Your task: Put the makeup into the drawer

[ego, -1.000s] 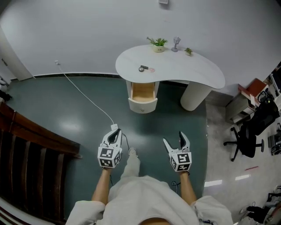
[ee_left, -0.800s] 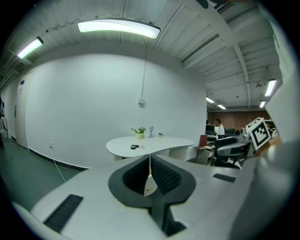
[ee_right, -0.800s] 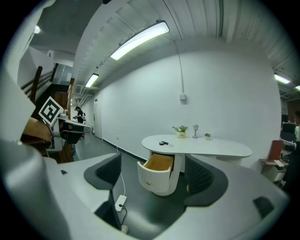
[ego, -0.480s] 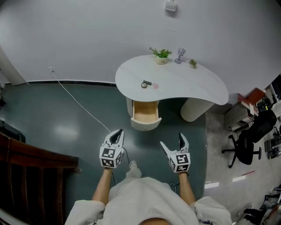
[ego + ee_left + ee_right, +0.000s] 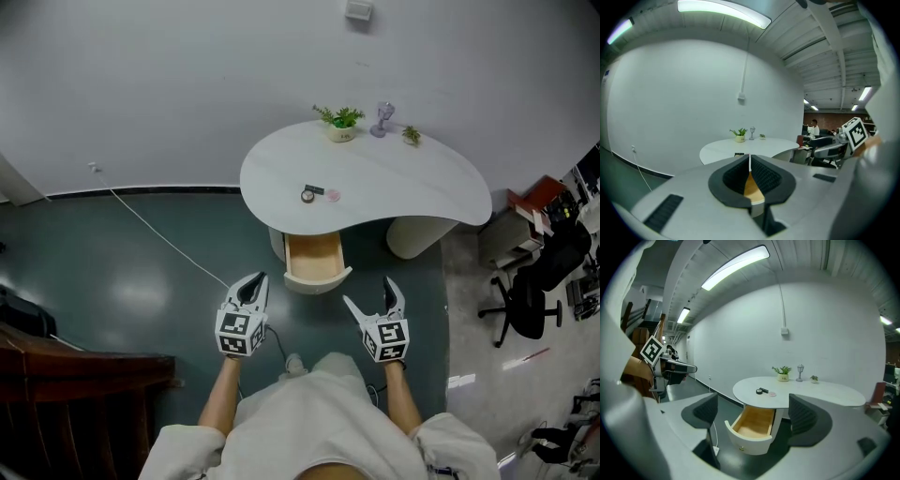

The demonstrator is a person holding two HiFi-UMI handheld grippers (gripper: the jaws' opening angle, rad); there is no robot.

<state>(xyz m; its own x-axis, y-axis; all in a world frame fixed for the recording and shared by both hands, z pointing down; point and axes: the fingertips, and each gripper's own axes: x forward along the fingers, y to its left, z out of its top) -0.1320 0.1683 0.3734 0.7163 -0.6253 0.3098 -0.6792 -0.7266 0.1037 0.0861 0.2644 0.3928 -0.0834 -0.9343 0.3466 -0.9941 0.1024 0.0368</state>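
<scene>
The makeup lies on the white kidney-shaped table (image 5: 412, 183): a round black compact (image 5: 307, 196), a short dark stick (image 5: 318, 190) and a small pink disc (image 5: 333, 195). Under them the wooden drawer (image 5: 314, 262) is pulled out and looks empty. My left gripper (image 5: 253, 282) hovers short of the drawer's left side, shut with nothing in it. My right gripper (image 5: 370, 292) hangs short of its right side, jaws wide open and empty. In the right gripper view the drawer (image 5: 752, 427) and compact (image 5: 759, 391) sit between the pads (image 5: 705, 411). In the left gripper view the shut jaws hide most of the table (image 5: 722, 149).
A potted plant (image 5: 340, 122), a small lamp figure (image 5: 381, 117) and a tiny plant (image 5: 411, 136) stand along the table's far edge. A white cable (image 5: 159, 234) crosses the dark floor at left. Office chairs (image 5: 525, 300) stand at right, dark wooden steps (image 5: 75, 394) at lower left.
The person has walked toward the table, so both grippers are now closer to the open drawer. The right jaws have spread a little wider. The left jaws stay shut.
</scene>
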